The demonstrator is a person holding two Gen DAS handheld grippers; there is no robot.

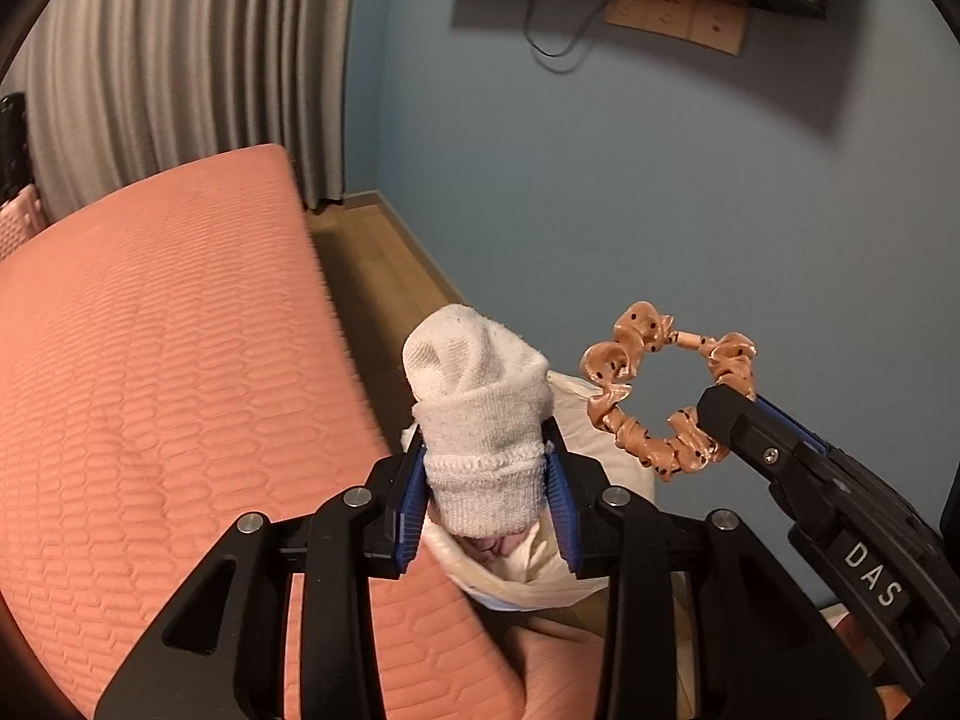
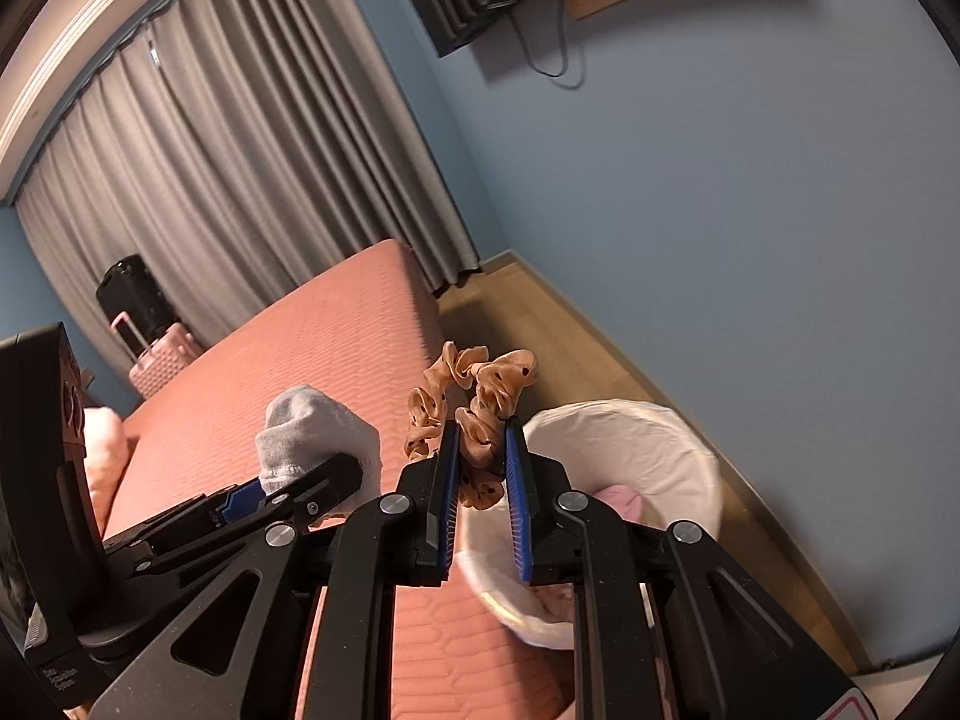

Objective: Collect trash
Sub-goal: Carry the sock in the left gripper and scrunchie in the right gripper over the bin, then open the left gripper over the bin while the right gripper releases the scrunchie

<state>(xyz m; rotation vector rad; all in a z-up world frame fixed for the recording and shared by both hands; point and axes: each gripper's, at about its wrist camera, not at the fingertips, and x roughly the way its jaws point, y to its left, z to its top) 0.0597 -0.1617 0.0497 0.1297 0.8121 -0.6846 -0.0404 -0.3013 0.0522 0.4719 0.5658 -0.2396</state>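
Blue-walled bedroom, pink mattress [image 1: 150, 360]. Left wrist view: left gripper [image 1: 487, 480] pinches a rolled white sock [image 1: 480, 414] above the lined bin [image 1: 606, 438]. Right wrist view: right gripper [image 2: 483, 468] pinches a tan scrunchie [image 2: 474, 408] over the bin's near rim

The left wrist view looks forward and down along its own tongs [image 1: 487, 480], close above the edge of the pink bed [image 1: 150, 360], facing the blue wall [image 1: 660, 180] with the curtain [image 1: 180, 60] at its left. The right wrist view sits just to that one's right, tilted, looking down along the right tongs [image 2: 483, 480] the same way. Both share the bed, curtain, wall, floor strip and white-lined bin [image 2: 630, 438] (each also catches the other's tongs at its edge).
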